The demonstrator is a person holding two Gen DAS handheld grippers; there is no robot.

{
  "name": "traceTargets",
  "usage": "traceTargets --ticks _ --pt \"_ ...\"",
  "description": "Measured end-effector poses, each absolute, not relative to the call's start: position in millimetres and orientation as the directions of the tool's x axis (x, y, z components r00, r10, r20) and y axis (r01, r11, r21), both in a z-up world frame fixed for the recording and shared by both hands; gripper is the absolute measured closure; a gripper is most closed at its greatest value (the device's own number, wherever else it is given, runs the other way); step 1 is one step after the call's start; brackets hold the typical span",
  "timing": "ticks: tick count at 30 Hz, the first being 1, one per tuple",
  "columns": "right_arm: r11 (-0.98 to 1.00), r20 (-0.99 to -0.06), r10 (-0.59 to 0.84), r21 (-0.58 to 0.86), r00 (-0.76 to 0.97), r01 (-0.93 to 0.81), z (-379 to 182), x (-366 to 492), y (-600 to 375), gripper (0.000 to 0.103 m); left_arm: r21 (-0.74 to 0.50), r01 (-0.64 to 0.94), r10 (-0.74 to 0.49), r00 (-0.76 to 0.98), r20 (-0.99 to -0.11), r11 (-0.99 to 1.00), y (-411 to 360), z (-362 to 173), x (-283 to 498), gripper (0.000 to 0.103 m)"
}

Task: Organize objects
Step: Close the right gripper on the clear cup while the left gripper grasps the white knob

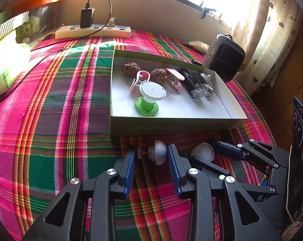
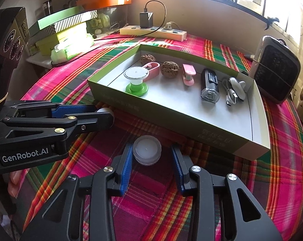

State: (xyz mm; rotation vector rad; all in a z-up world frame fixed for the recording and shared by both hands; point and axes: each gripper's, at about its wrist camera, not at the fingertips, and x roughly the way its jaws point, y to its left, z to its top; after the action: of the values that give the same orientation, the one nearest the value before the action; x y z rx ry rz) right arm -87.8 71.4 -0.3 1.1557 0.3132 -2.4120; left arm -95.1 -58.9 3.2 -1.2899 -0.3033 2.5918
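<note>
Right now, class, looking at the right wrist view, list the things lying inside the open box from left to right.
Green-and-white round stand → pink clip → walnut → pink clamp → black bike light → white USB cable. A second walnut sits behind the stand, so its place in the order is unclear.

Black linkage gripper point(image 2: 150, 170), blue ribbed pads point(image 2: 125, 169), silver screws point(image 2: 108, 169), white "GenRobot.AI" lettering point(image 2: 25, 155).

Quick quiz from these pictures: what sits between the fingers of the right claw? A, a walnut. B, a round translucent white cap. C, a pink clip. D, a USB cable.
B: in the right wrist view a round translucent cap lies on the plaid cloth between the right claw's blue fingers, outside the box.
</note>
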Motion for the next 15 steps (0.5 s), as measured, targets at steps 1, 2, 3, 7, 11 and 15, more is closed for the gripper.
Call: traceTargets --ticks 1,2,3,7,11,15 --pt "-0.875 -0.781 -0.293 -0.013 -0.551 0.483 -0.3 -87.7 71.2 0.069 -0.284 -0.113 0.295 -0.586 -0.755 -0.952 -58.9 3.1 -95.1 0.073" --pt "-0.875 -0.781 -0.294 -0.013 -0.551 0.485 -0.3 -87.6 71.2 0.072 -0.284 -0.113 0.294 -0.586 -0.755 -0.952 -58.9 3.1 -95.1 0.073" --pt "-0.874 -0.781 -0.295 -0.012 -0.55 0.486 -0.3 -87.4 71.3 0.072 -0.283 -0.113 0.294 -0.586 -0.755 -0.952 -58.6 3.2 -95.2 0.073" --pt "-0.873 -0.781 -0.295 -0.013 -0.55 0.487 0.2 -87.3 70.9 0.074 -0.28 -0.114 0.292 -0.587 -0.755 -0.953 -58.0 3.2 -95.1 0.073" --pt "-0.874 -0.781 -0.297 -0.01 -0.55 0.487 0.4 -86.8 70.9 0.074 -0.276 -0.113 0.289 -0.589 -0.755 -0.954 -57.7 2.9 -95.1 0.073" --pt "-0.874 -0.78 -0.297 -0.01 -0.55 0.486 0.2 -86.9 71.1 0.074 -0.269 -0.115 0.283 -0.592 -0.755 -0.956 -56.9 3.8 -94.8 0.073"
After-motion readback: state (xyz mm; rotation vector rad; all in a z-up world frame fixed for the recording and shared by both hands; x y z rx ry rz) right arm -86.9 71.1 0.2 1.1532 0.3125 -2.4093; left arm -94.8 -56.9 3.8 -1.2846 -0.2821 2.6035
